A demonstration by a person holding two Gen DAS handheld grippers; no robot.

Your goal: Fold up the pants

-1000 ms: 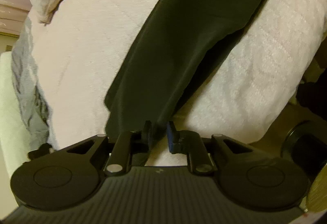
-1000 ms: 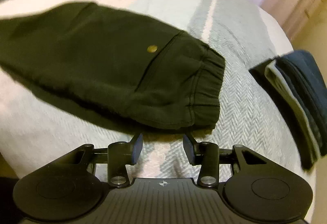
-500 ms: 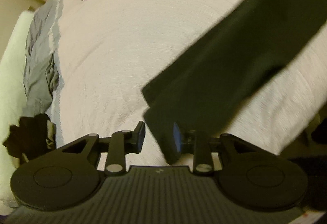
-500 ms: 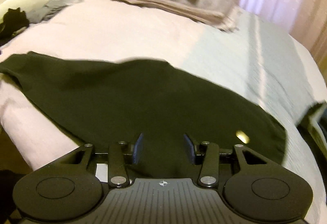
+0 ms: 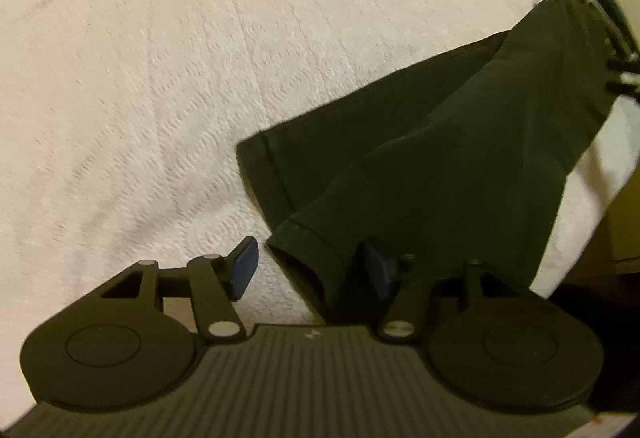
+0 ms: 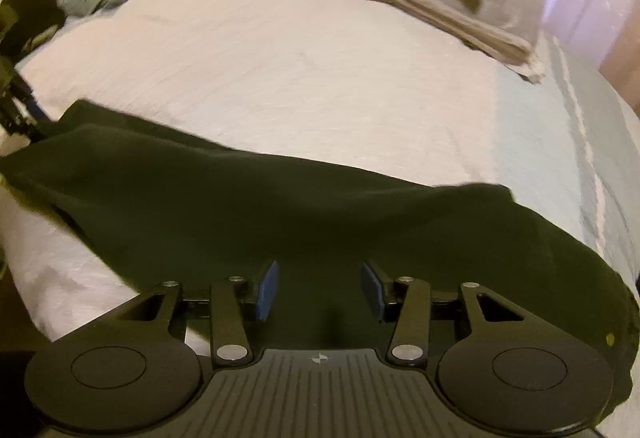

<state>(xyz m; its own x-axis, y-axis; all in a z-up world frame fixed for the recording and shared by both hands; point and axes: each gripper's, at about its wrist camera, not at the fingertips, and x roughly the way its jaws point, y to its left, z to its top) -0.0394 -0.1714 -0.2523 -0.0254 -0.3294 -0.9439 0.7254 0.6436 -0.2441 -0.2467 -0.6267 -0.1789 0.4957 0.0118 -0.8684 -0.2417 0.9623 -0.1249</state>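
Between the blue pads of the left gripper [image 5: 308, 270] lies the hemmed cuff end of the dark pants [image 5: 440, 166], but the jaws are opening and the left-hand pad stands clear of the cloth, so nothing is clamped. The right gripper [image 6: 318, 290] hovers over the middle of the pants [image 6: 320, 214], its jaws apart with cloth below them, not pinched. The pants lie stretched along the near edge of the pale bedspread [image 6: 280, 78], one end close to the drop. The risk I see: that released cuff could slide off the bed edge, or the two stacked legs could shift apart and spoil the fold
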